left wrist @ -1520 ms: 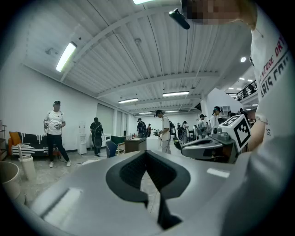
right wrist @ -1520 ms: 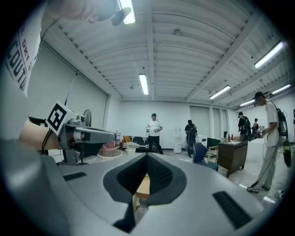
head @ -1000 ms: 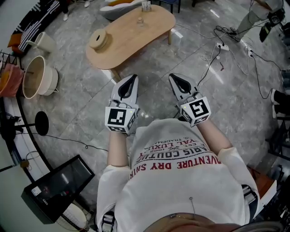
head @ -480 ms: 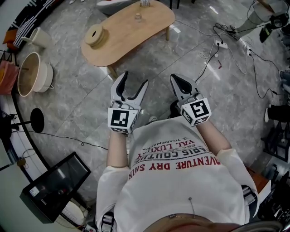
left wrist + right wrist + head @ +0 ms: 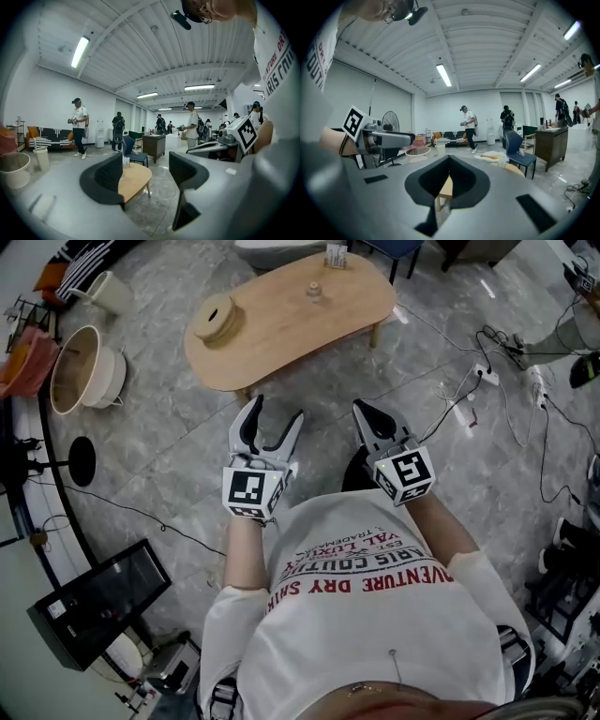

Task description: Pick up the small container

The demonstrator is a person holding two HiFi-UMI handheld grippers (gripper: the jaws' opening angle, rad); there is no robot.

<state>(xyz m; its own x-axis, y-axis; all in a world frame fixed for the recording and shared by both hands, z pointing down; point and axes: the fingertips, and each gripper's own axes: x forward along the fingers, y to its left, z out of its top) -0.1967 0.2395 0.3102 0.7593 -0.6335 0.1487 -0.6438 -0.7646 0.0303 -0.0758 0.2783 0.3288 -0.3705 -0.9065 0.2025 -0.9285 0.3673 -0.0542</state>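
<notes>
A small clear container [image 5: 314,290] stands on the far part of a low wooden table [image 5: 281,334], well ahead of both grippers. It also shows in the left gripper view as a small clear container [image 5: 125,161] on the table top [image 5: 136,180], just inside the left finger. My left gripper [image 5: 277,411] is held over the floor short of the table's near edge, open with nothing between its fingers [image 5: 108,176]. My right gripper [image 5: 362,407] is level beside it, shut and empty, its tips meeting [image 5: 449,164].
A round wooden lidded box [image 5: 217,317] sits on the table's left end and a small stand [image 5: 336,256] on its far edge. A large pale basin [image 5: 75,381] and a white bin [image 5: 108,292] stand at left, a monitor [image 5: 98,601] at lower left, cables and a power strip [image 5: 487,376] at right. Several people stand in the room.
The left gripper's jaws went from shut to open and have stayed open. Both grippers have come a little nearer the table, and the view has shifted.
</notes>
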